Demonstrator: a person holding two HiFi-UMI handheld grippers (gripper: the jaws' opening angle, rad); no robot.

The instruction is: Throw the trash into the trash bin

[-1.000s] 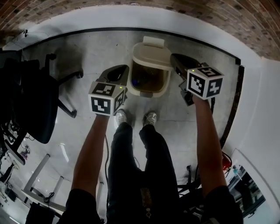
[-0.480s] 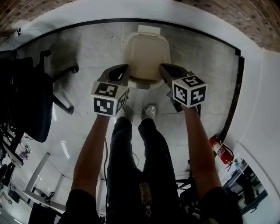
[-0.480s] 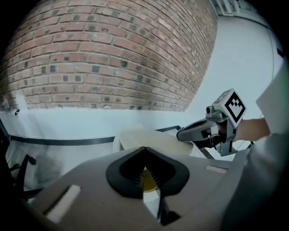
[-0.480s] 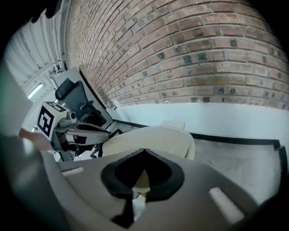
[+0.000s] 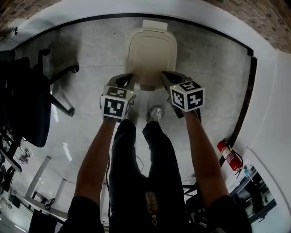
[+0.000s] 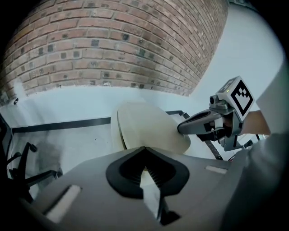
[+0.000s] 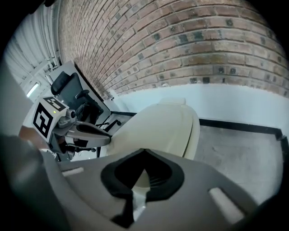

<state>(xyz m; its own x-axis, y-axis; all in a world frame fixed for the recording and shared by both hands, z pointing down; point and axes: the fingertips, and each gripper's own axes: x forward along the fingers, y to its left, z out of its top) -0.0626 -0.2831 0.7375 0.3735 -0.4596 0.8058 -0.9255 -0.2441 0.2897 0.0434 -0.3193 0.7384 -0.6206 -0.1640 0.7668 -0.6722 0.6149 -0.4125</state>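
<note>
Beige trash bin (image 5: 154, 25), lid (image 5: 152, 50) closed

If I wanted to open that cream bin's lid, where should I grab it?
Probably the front lip of the lid, nearest the person's feet, coming from that side. The hinge sits at the far edge by the wall, so the near edge is the one that swings up.

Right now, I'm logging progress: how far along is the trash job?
Looks done: the bin lid is down, and no loose trash shows. In hand: nothing; left gripper and right gripper are shut empty, by its front edge. Left: probably only backing away.
</note>
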